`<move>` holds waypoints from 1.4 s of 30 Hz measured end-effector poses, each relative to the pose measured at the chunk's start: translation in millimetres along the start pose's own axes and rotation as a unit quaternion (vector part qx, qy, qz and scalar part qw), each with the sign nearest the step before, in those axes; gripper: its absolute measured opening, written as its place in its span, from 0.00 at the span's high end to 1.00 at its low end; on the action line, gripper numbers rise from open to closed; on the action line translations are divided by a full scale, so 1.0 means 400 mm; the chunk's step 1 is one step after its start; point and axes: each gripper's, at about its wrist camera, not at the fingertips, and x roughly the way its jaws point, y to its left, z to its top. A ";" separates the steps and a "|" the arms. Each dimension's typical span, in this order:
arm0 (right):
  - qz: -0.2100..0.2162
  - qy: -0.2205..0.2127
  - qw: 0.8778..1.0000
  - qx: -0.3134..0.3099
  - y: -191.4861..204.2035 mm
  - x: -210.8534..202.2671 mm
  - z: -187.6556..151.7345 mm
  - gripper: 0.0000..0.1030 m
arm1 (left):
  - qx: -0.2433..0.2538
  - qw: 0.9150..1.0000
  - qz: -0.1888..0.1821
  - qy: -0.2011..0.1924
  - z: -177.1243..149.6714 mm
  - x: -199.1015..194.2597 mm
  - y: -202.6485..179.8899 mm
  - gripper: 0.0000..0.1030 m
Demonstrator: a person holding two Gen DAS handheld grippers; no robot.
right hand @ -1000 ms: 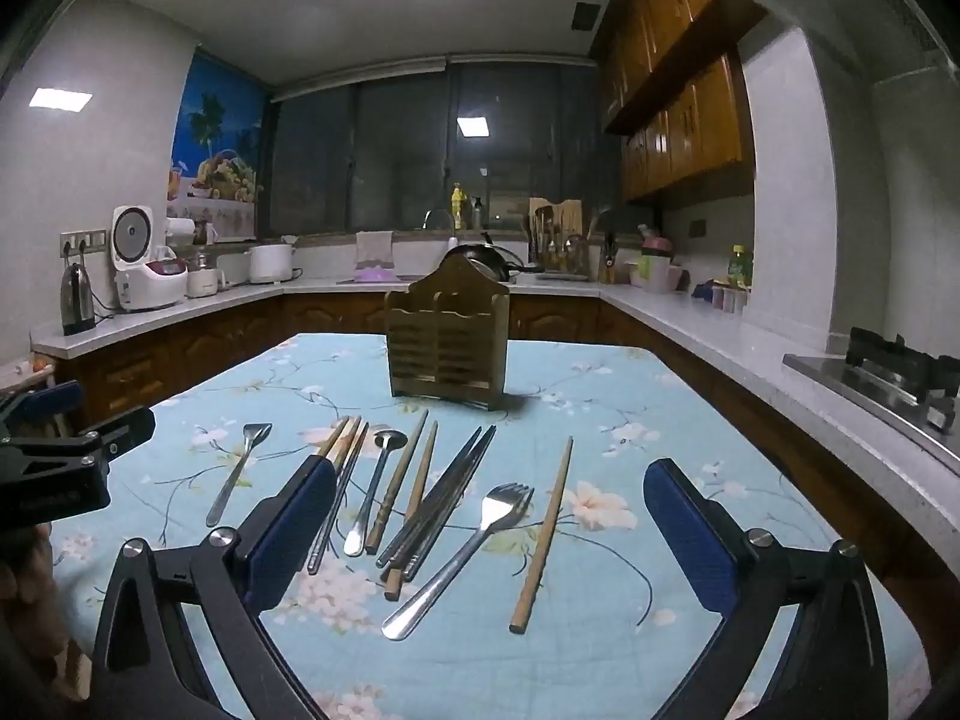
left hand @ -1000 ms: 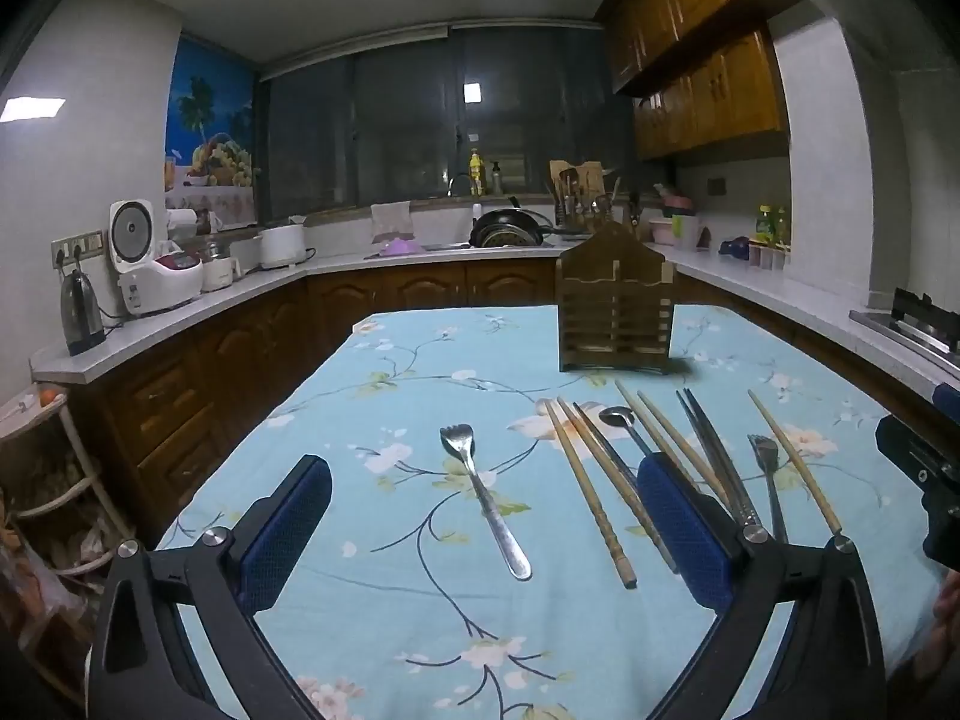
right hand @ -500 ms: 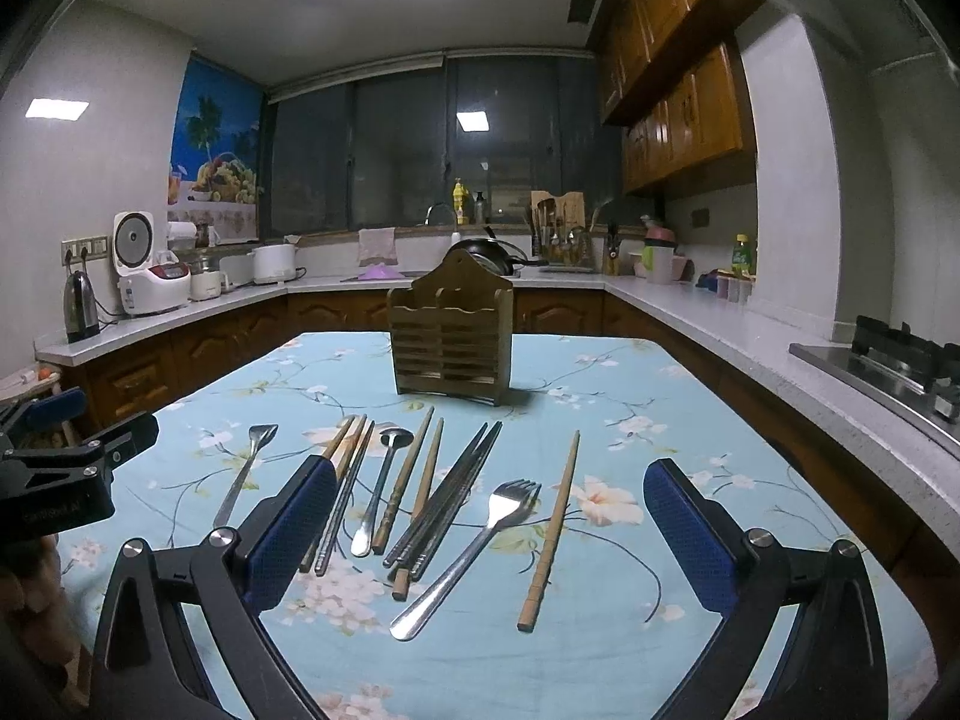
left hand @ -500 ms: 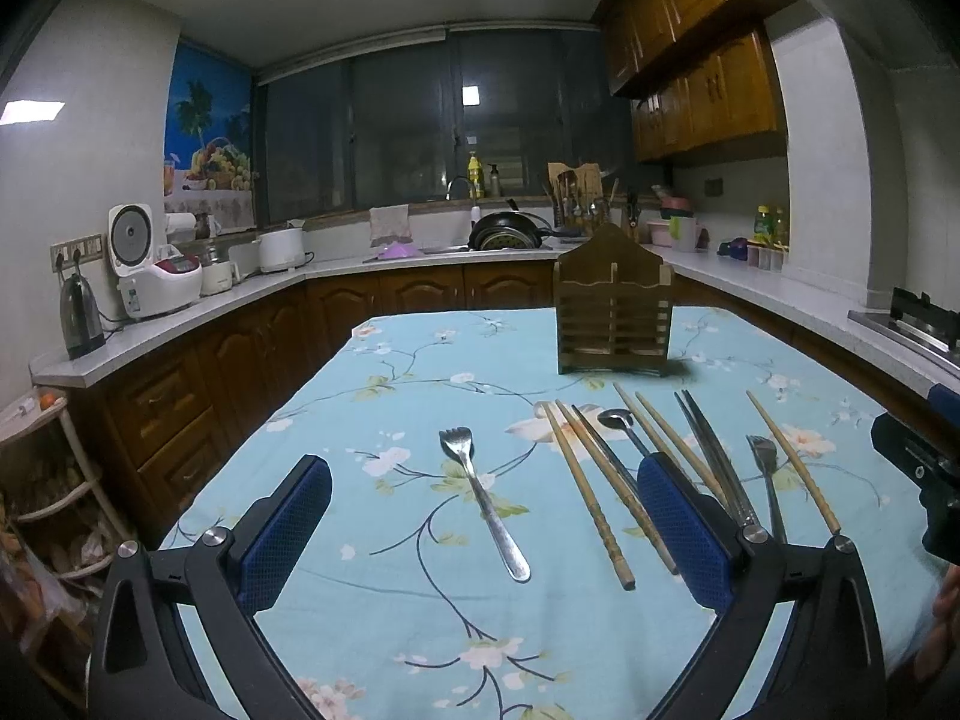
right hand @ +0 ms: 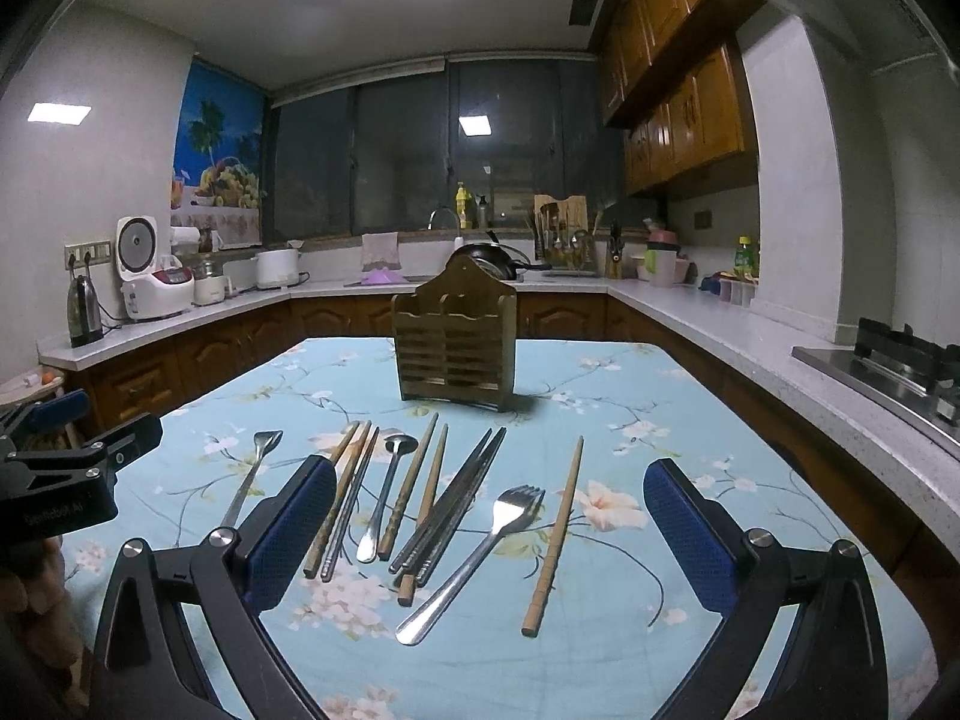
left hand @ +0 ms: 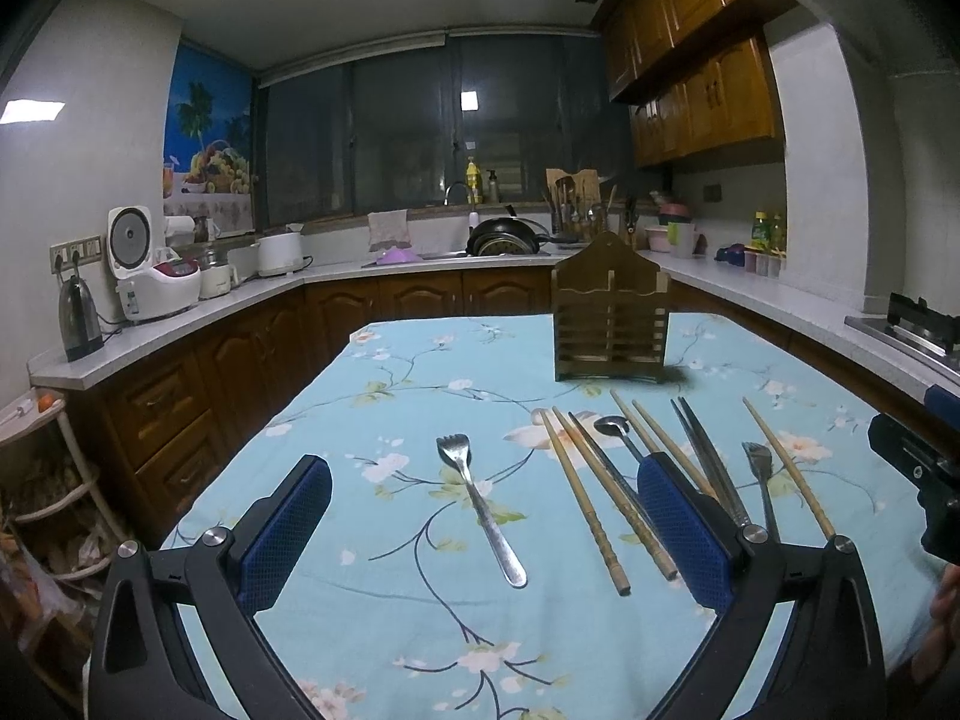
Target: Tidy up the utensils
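Item: steel fork point(right hand: 474, 558), light, stiff, slippery; I'd pinch mid-handle. My right claw point(right hand: 489, 546) and left claw point(left hand: 480, 540): both released, empty.

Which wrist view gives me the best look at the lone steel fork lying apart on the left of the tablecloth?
The left wrist view: the lone steel fork lies whole and unobstructed between the open left gripper. In the right wrist view it sits off to the side, handle partly hidden.
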 end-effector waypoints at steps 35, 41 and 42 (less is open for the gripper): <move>0.008 0.001 1.000 0.005 -0.004 0.003 0.021 0.00 | -0.005 1.000 -0.005 0.010 0.008 0.018 0.006 0.01; 0.012 0.029 0.999 0.016 -0.020 0.034 0.043 0.00 | -0.019 0.999 -0.013 0.040 0.037 0.064 0.029 0.01; 0.012 0.035 0.999 0.018 -0.025 0.043 0.046 0.00 | -0.021 0.999 -0.016 0.047 0.046 0.076 0.032 0.01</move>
